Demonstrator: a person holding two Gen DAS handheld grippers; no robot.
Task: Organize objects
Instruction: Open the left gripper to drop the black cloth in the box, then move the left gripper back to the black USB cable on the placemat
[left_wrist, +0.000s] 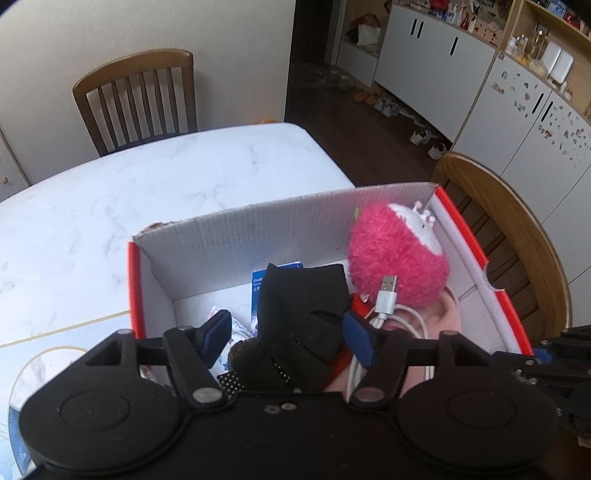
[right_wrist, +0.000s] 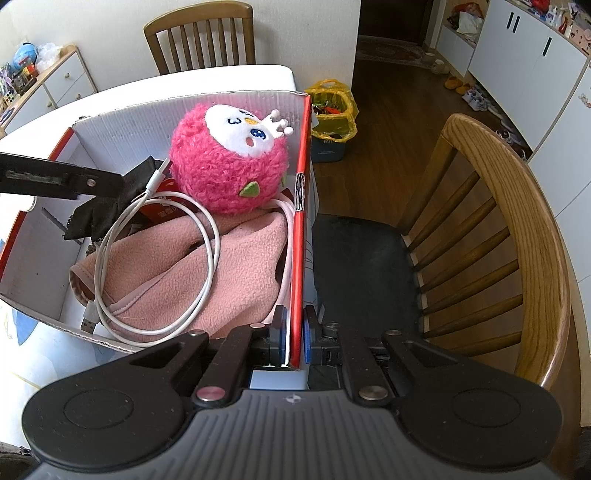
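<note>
Right wrist: cable coiled, plug toward plush.

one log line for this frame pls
left gripper: open over black cloth | right gripper: shut on box wall | box: plush, cable

Blue booklet mostly hidden

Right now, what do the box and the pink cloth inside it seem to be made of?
Box: likely corrugated cardboard; ribbed white inside, glossy red rim. Pink cloth: probably fleece; soft, matte, nubby surface with a stitched hem.
</note>
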